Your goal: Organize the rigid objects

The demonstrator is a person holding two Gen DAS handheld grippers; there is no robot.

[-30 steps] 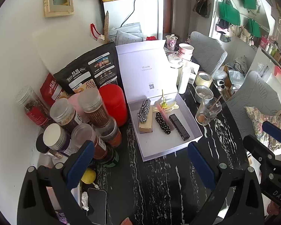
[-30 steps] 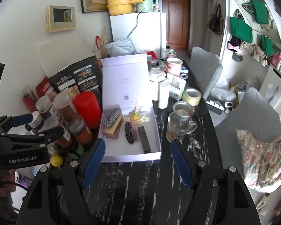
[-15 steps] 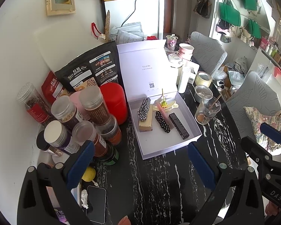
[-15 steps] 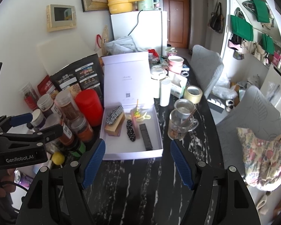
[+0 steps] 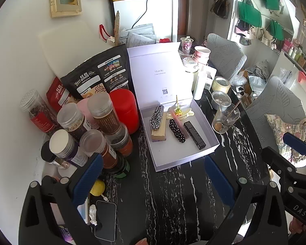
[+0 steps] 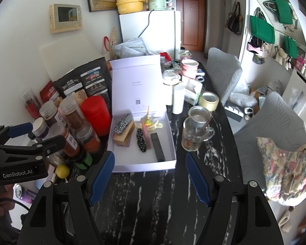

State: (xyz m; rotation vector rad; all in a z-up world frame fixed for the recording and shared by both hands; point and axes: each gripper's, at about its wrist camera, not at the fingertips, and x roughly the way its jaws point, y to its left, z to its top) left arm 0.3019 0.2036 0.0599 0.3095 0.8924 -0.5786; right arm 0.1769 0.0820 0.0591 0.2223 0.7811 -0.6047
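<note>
Two hand-held grippers, left [image 5: 153, 177] and right [image 6: 149, 175], gape empty before the white box [image 6: 144, 166], its black bar [image 6: 158, 147] lying lengthwise toward them.

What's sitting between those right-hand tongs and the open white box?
Nothing: only bare black marbled table lies between the right tongs and the white box, seen in the right wrist view.

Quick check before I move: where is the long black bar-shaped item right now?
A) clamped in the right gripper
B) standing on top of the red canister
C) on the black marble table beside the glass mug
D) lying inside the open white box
D: the black bar lies flat on the floor of the white box, along its right side; the right gripper is open and empty.
</note>
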